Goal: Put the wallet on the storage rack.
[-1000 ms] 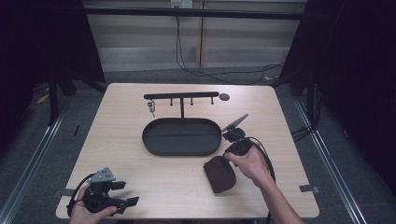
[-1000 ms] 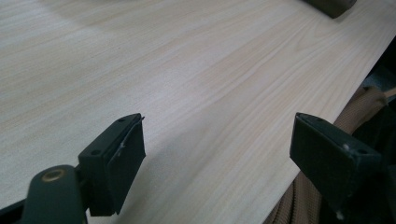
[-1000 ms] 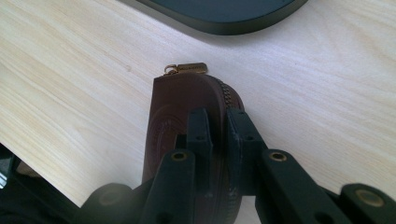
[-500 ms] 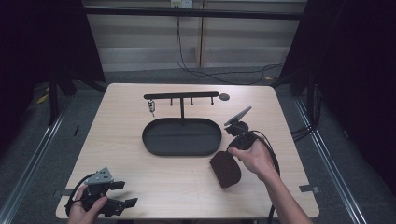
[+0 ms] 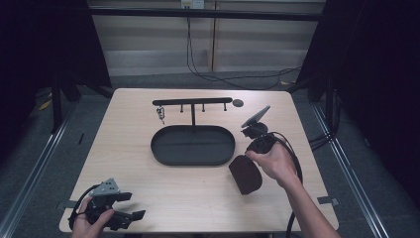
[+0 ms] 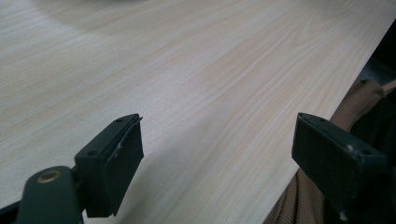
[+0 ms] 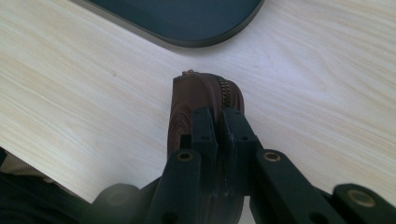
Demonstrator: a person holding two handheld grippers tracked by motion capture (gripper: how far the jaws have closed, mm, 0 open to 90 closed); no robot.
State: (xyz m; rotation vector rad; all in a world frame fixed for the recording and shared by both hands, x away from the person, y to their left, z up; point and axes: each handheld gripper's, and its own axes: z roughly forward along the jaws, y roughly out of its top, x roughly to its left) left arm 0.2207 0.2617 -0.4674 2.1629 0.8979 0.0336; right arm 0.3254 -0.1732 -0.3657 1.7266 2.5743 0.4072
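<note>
I'm looking down on the pale wooden table (image 5: 148, 193), which bears everything. Largest on it is the black oval tray (image 5: 163, 153) in the middle, with a black T-shaped rack (image 5: 192, 101) rising at its far edge; a small metal piece, maybe a keyring, hangs from the rack's left hook (image 5: 160, 114), too small for me to be sure. A small dark disc (image 5: 238, 103) lies just past the rack's right end. My right gripper (image 7: 219, 123) has its jaws clamped on a brown zippered pouch (image 7: 187, 100), which sits just right of the tray's near right corner, its zipper edge facing up between the pads; the tray's rim lies close in front of it with nothing between. My left gripper (image 6: 215, 158) rests at the near left corner of the table, jaws wide apart over bare wood, well away from the pouch. I can read no brand or writing on anything
</note>
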